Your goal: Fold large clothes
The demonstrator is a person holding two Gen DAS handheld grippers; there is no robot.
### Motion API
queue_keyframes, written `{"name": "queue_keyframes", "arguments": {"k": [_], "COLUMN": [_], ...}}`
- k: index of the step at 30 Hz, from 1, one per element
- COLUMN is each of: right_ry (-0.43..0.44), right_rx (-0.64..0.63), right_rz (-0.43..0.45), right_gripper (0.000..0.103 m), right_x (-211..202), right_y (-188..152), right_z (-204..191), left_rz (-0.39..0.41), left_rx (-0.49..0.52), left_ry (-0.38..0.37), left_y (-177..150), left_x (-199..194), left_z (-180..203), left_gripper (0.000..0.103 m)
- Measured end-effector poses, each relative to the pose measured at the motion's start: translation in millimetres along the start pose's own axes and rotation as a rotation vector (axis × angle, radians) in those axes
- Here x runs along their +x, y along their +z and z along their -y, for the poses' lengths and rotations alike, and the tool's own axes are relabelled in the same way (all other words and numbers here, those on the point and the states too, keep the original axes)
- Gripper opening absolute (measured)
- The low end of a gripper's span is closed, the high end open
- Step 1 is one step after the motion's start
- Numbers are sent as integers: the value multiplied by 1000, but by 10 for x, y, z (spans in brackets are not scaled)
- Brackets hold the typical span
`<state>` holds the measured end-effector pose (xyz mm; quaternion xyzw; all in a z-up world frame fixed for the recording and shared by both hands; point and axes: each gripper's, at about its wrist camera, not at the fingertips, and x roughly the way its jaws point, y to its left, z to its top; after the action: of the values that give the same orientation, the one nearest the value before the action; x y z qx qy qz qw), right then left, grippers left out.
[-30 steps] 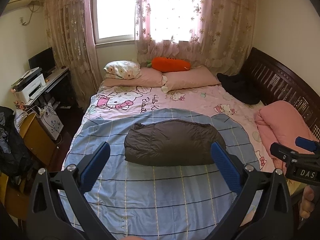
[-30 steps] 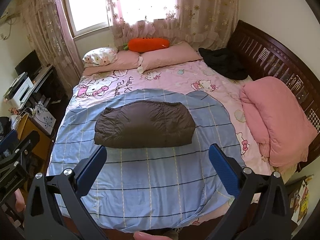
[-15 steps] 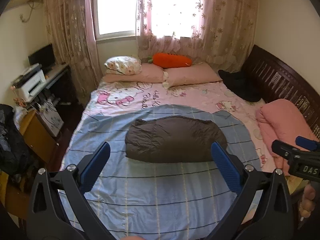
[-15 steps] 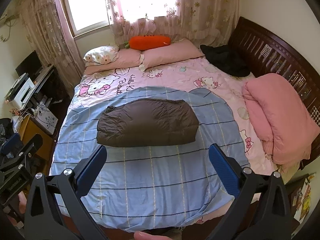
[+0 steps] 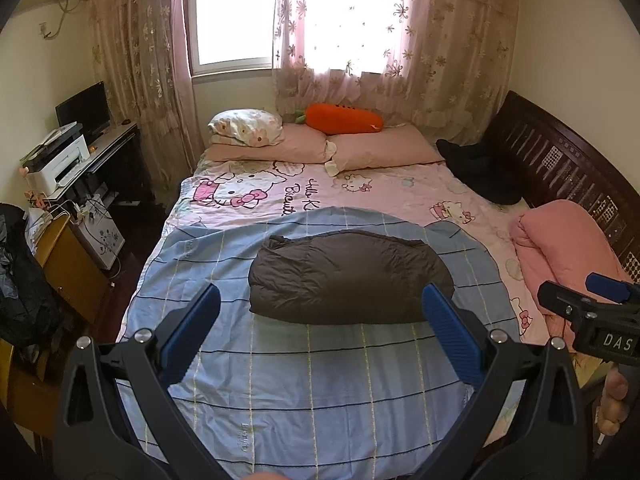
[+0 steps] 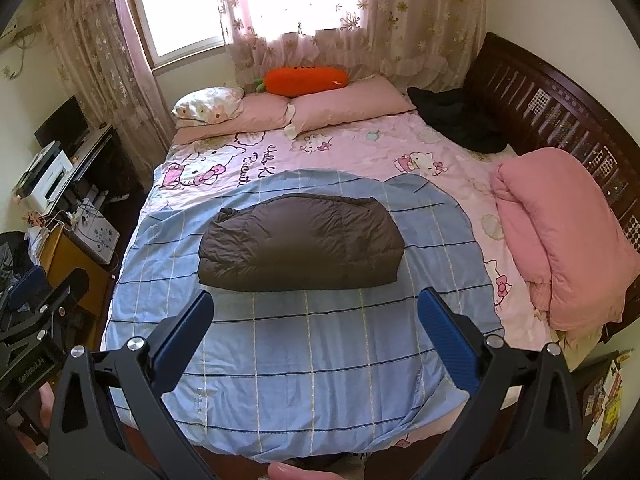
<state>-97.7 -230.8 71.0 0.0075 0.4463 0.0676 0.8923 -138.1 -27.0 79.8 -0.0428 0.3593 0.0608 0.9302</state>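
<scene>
Lying across the middle of a blue checked sheet (image 5: 320, 380), the dark brown down jacket (image 5: 348, 276) is folded into a thick, rounded bundle, with its long side parallel to the foot of the bed (image 5: 400, 192). The blue sheet covers the near half of the bed, on top of a pink Hello Kitty bedsheet (image 6: 360, 148). Both tongs are held above the near edge of the bed and touch nothing. The left tongs (image 5: 320, 328) are released, with the two blue pads wide apart, and the jacket shows between them. The right tongs (image 6: 316, 324) are released in the same way, and their pads are also well apart, just in front of the jacket. In the left wrist view, the right tongs appear at the right edge, near a folded pink quilt (image 5: 568, 252). At the far end of the bed there are two pink pillows (image 6: 344, 102), a flowered pillow (image 6: 208, 106) and an orange carrot cushion (image 6: 306, 78). Dark black clothing (image 6: 456, 120) lies near the dark wooden headboard (image 6: 560, 108) on the right side. A white printer (image 5: 60, 160) stands on a table (image 5: 112, 140) at the left, beside a monitor (image 5: 84, 110).
</scene>
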Motion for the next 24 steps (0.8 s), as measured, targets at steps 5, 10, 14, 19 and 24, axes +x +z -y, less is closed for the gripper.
{"name": "queue_keyframes", "arguments": {"k": [5,10,14,19,24], "right_ry": [3,-5,-9,-15,-17], "right_rx": [0,-4,-8,3,1], "right_rz": [-3,-6,-6,-15,-15], "right_gripper": [102,102,102,102,102], "right_x": [18,32,42,98,113], "right_y": [11,33,48,81,92], "right_z": [-25,-46,-46,3,25], "left_rz": [13,10,2,-4,-9], "left_rx": [7,2,2,1,-43], "left_ry": [18,23,27,7,-3], "left_y": [-3,-15,-17,13,24], "left_x": [9,49,98,135,176], "left_z": [4,-19,-35,-28,-79], "left_gripper": [101,101,101,101,101]}}
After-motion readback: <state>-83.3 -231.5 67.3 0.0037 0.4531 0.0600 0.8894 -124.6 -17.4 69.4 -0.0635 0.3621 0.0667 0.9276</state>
